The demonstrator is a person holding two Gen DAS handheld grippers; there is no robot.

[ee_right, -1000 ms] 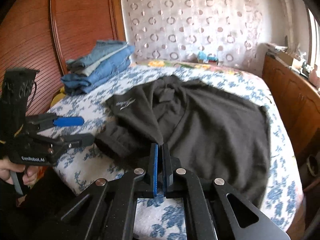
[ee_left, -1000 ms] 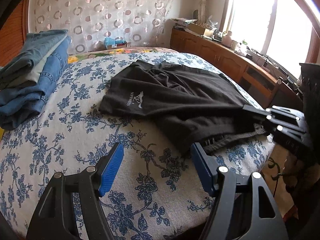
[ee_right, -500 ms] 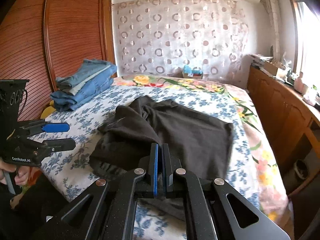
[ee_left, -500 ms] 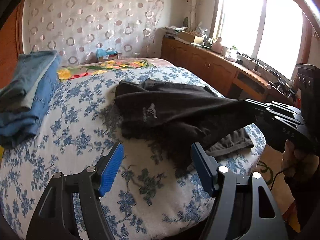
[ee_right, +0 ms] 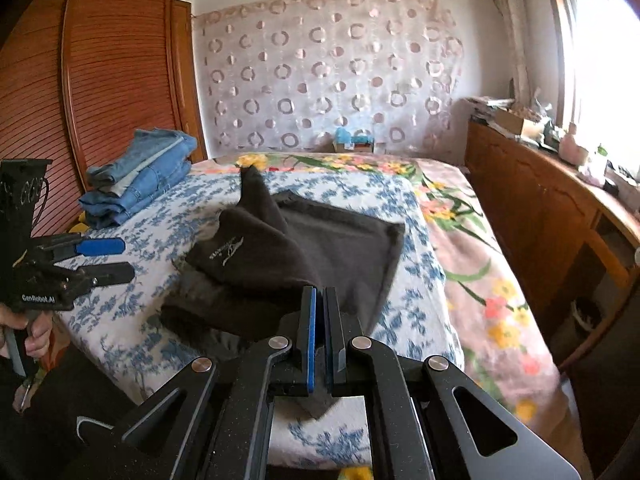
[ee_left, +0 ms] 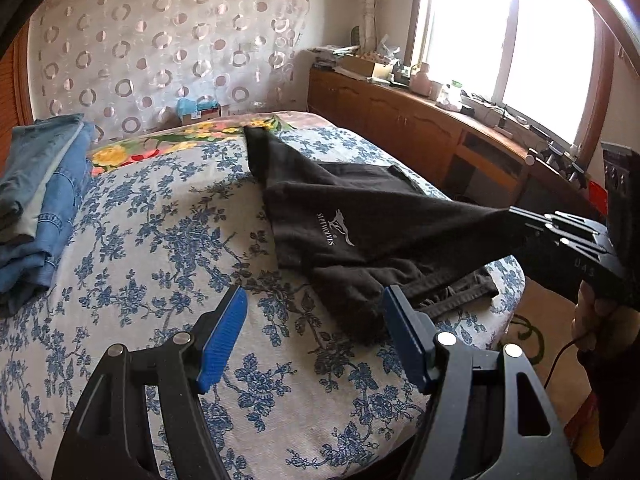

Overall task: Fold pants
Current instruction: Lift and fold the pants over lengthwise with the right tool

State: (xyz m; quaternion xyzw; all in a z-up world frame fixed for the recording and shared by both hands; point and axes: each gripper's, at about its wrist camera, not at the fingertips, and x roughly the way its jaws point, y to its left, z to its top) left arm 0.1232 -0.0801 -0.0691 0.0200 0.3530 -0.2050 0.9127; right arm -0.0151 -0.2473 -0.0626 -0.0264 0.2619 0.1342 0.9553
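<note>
My right gripper pinched the black pants, lifted mid-frame off the bed, my left gripper spread empty, folding barely begun.

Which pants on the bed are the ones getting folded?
Look at the bed with the blue-flowered white sheet. In its middle lie the black fabric pants, pinched by the right gripper. Unlike the folded blue jeans stack near the headboard, they're black with a small white logo.

A home bedroom is shown: a bed covered with a blue floral sheet, folded jeans stacked far left, a wooden wardrobe, a circle-patterned curtain, and a cluttered wooden sideboard under a bright window.
</note>
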